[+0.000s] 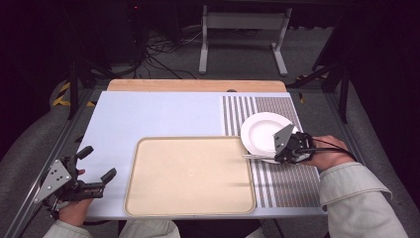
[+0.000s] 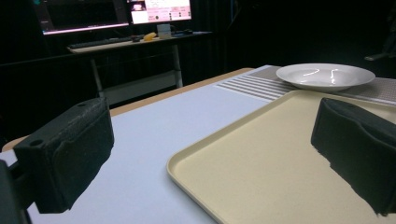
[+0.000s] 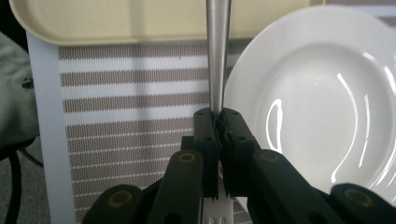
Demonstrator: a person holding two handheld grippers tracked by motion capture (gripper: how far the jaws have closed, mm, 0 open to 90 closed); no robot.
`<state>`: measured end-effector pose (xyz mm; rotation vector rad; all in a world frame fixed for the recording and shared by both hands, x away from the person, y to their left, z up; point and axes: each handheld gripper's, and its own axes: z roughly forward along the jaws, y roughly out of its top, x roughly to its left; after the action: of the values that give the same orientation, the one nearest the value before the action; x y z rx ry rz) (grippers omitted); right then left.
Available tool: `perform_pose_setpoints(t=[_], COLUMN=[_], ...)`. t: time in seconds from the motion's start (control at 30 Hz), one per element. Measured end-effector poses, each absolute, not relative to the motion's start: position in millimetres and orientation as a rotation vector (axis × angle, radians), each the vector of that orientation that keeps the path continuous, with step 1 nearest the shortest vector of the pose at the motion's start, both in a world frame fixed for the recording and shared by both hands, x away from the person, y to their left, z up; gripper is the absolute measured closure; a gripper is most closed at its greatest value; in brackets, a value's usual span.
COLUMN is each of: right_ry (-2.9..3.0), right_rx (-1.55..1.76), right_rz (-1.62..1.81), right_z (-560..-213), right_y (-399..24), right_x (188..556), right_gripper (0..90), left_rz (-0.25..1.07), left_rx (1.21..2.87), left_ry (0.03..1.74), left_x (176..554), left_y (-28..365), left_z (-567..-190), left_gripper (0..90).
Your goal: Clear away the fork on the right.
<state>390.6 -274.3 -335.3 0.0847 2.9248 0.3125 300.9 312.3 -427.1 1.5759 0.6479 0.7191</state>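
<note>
Although the right gripper [image 1: 281, 153] has its jaws pressed together on a slim metal utensil [image 3: 217, 56], we cannot tell which kind it is; the right gripper view suggests tines below the pads, so a fork is likely. The utensil sits clamped between the pads, its handle running out ahead over the striped placemat [image 3: 130, 107], just beside the white plate [image 3: 322, 93] and towards the edge of the beige tray [image 3: 116, 23].

We judge the utensil light, rigid and smooth, hence prone to pivot or slide in a narrow pinch. A hold nearer its middle would steady it better than one at the end. The plate looks glazed and breakable; contact with it should be gentle.

The high view adds the layout: the left gripper [image 1: 96, 168], jaws spread and holding nothing, rests left of the tray. The left gripper view shows the tray's raised rim [image 2: 187, 161] and the plate's shallow profile.
</note>
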Motion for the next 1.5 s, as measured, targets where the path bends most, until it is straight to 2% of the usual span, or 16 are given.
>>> perform_pose_setpoints(t=[0.67,1.5], right_ry=[2.891,2.952], right_rx=[-0.124,-0.233], right_rz=[0.363,0.367], right_z=[-326.2,-356.6], right_y=[-192.9,-129.1], right_x=[423.0,452.1], right_gripper=[86.6,86.5], left_rz=[0.717,0.710], left_rx=[1.573,1.576], left_ry=[0.651,0.649], left_x=[301.2,301.9], left_y=[313.5,313.9], left_z=[-427.5,-428.0], left_gripper=[0.1,0.1])
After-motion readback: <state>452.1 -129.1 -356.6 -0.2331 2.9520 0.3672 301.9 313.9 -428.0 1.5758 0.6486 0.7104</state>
